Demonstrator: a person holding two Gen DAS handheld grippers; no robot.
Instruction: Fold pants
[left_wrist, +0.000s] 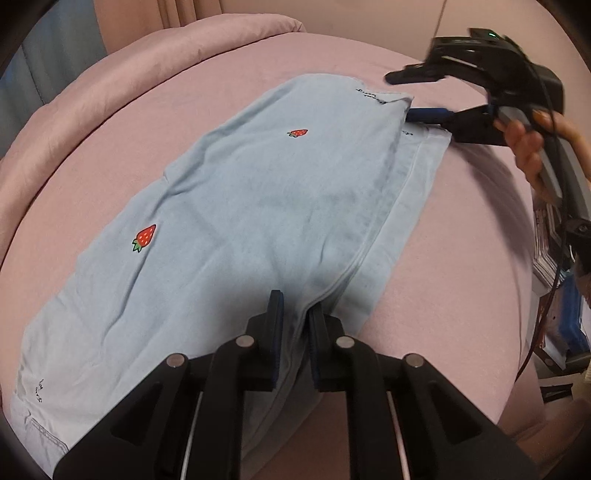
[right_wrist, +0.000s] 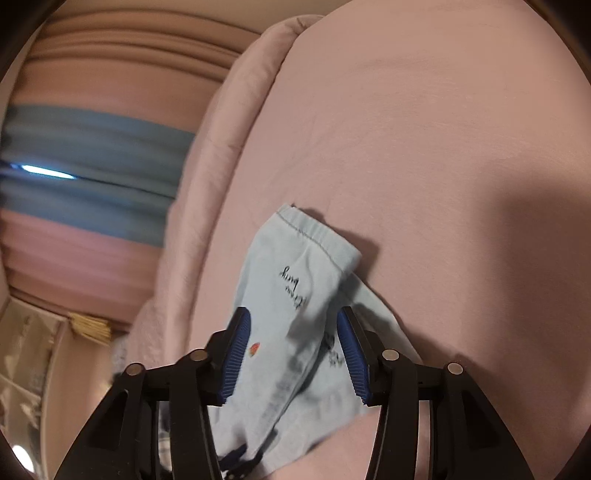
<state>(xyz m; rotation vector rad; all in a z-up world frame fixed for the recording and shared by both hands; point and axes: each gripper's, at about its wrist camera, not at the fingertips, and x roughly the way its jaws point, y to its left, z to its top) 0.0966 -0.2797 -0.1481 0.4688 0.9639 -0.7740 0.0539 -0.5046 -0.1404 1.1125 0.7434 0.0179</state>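
I see light blue pants (left_wrist: 258, 206) of soft cotton-like knit, lying flat and lengthwise on a pink bed sheet (left_wrist: 461, 258) that is smooth and matte. The pants are doubled over, one layer on top of another, with the lower layer's edge showing along one long side. Small red strawberries (left_wrist: 144, 236) and bits of dark cursive lettering dot the fabric. Beyond the pants, a puffy pink quilt (left_wrist: 129, 81) is rolled along the sheet's far edge, its surface finely crinkled.

My left gripper (left_wrist: 295, 314), black with dark blue pads, sits at the near end of the pants, its jaws pinched tight on a raised ridge of the blue fabric.

My right gripper (right_wrist: 295, 354) is at the far end of the pants, held by a hand (left_wrist: 528, 147). Its jaws stand apart, with ribbed blue pads (right_wrist: 236, 354) on either side of the cuff end, where a stitched hem curls over. The fabric lies between the pads, but they do not press on it
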